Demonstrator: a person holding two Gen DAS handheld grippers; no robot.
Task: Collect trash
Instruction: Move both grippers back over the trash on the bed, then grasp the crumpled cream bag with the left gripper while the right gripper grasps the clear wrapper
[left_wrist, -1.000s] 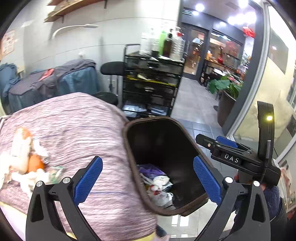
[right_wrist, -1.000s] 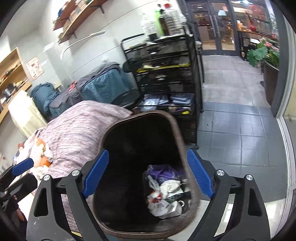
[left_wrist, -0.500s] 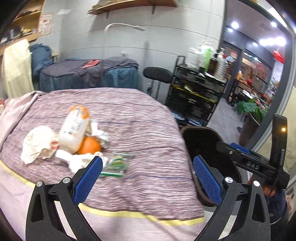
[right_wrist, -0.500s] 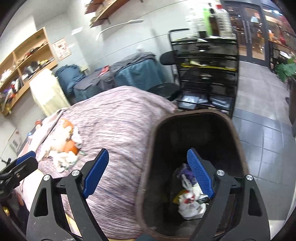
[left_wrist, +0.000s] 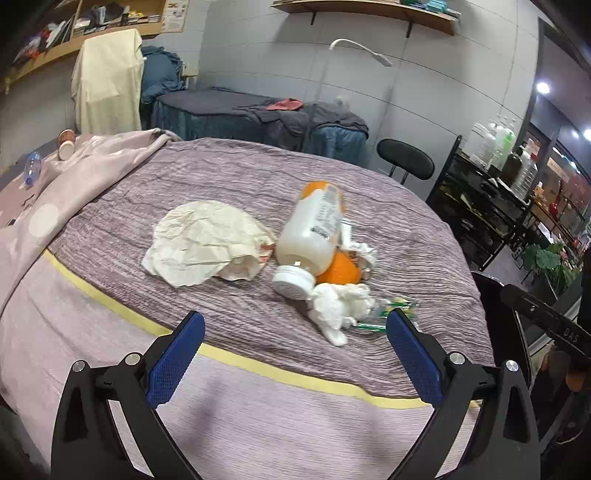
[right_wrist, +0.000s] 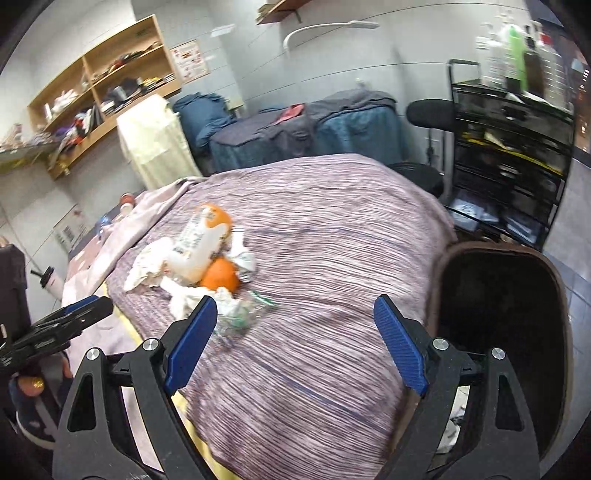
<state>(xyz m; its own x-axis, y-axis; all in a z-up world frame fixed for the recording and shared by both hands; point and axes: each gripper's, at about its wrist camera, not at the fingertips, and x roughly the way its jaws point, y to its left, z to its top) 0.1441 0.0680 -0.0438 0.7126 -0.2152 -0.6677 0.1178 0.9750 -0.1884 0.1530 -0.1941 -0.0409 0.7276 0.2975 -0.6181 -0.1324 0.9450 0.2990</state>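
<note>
Both views have swung away from the trash bin and back onto the bed: a second ago each gripper looked down into the bin's mouth; now the bin stands at the bed's right edge, seen only at the margin of the left view. The left gripper hangs over the near edge of the bed, jaws spread wide with nothing between them; the right gripper is likewise wide apart and empty, nearer the bed's right edge. The remaining trash lies in one cluster about mid-bed, well clear of every edge: a crumpled paper wrapper, a white bottle lying on its side against it, an orange touching the bottle, a wad of white tissue and a green-printed clear wrapper (nearest the left gripper's right pad). Judgement: a drop-off appears complete and another pick-up is beginning; several items are still uncollected
</note>
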